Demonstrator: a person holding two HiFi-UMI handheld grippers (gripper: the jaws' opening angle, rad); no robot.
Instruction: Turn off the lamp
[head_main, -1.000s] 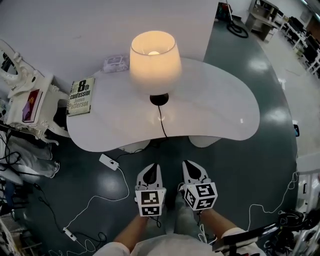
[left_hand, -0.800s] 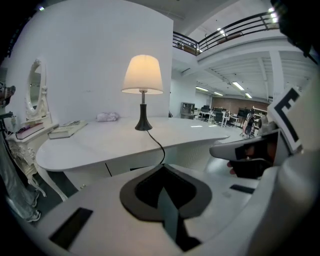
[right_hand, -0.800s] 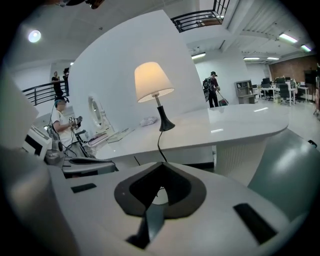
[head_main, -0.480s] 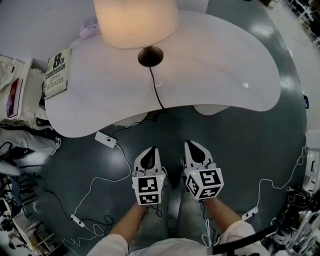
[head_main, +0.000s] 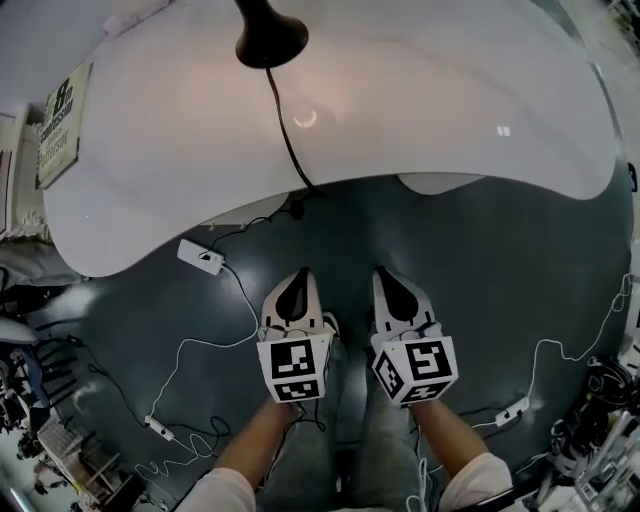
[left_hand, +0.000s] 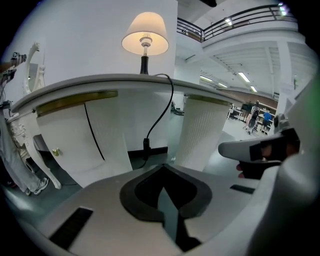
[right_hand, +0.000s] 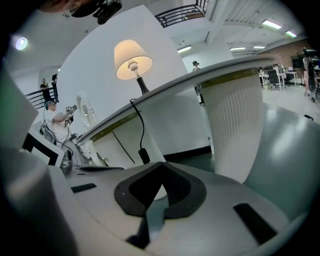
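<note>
On the white desk (head_main: 450, 90), towards its far side, the lamp (left_hand: 145, 37) is seen lit, its black base (head_main: 270, 35) upright. A black cord (head_main: 285, 140) is led from the base over the desk's near edge to the floor, a small black block (left_hand: 146, 145) being carried on it below the desk. At the desk's left edge a book (head_main: 60, 120) is laid; a large "8" is legible on its cover. In front of the desk the left gripper (head_main: 298, 285) and right gripper (head_main: 388, 285) are held side by side, jaws closed together on nothing.
</note>
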